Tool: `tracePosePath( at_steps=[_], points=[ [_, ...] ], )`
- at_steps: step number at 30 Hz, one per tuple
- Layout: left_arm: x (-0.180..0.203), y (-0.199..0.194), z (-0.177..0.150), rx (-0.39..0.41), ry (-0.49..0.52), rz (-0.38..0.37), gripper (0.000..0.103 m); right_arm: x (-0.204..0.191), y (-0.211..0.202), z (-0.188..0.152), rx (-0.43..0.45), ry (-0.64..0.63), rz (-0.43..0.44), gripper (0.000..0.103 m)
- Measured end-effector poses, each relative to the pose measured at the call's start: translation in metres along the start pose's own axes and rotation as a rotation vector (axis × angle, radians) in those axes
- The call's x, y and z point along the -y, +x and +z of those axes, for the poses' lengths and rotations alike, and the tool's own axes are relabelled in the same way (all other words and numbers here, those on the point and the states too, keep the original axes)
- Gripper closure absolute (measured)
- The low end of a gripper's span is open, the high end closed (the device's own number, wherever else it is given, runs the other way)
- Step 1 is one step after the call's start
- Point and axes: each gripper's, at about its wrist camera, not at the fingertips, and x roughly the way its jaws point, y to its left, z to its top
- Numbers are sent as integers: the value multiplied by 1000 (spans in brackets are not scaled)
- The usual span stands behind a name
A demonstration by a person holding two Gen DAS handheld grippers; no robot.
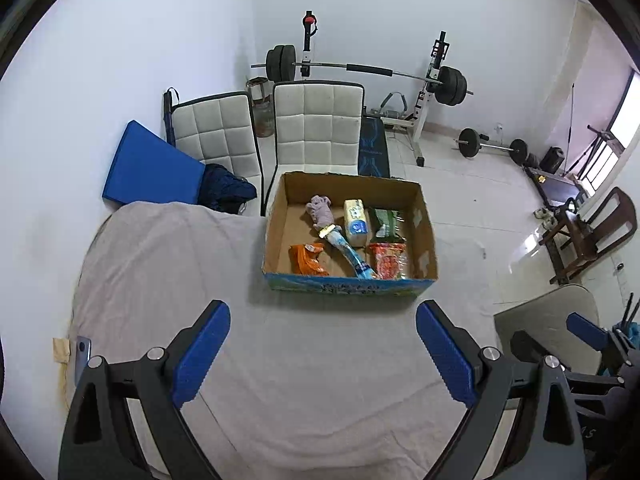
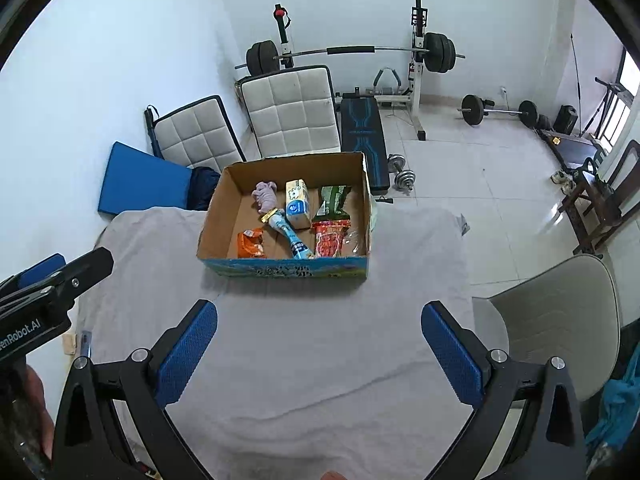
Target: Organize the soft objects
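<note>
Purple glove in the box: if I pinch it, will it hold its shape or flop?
The purple glove lies crumpled with its fingers bunched, so it would probably sag and dangle from a claw. It looks thin, so it is likely very light. One end rests against the blue tube, which might shift when the glove lifts.

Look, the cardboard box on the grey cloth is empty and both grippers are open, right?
Not quite. The cardboard box on the grey cloth is not empty: the right wrist view shows a purple glove, an orange packet and other packets inside. The left gripper and right gripper are open.
</note>
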Motion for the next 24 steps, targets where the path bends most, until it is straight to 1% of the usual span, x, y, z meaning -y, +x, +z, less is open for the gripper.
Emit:
tracePosePath(
  at_steps=[4,6,8,10,11,12,14,17,24],
  points=[
    [4,-15,-14,-5,11,-7,8,1,-20,-14,3,3,1,0],
    [6,-21,-18,8,11,5,8,1,-26,-18,1,8,2,0],
    [6,-27,-20,20,11,2,8,4,-29,-20,5,11,-5,0],
    [7,-30,-20,38,13,8,7,6,-34,-20,16,13,-25,0],
    [7,-32,-20,50,14,13,6,7,-37,-19,25,21,-38,0],
    [7,-34,-19,62,14,19,0,8,-38,-17,35,24,-47,0],
    [7,-35,-18,82,13,21,0,10,-44,-13,62,26,-57,0],
    [8,-35,-17,91,10,23,0,12,-52,-2,100,21,-71,0],
    [8,-35,-14,112,11,26,0,10,-66,16,157,9,-77,0]
  ],
)
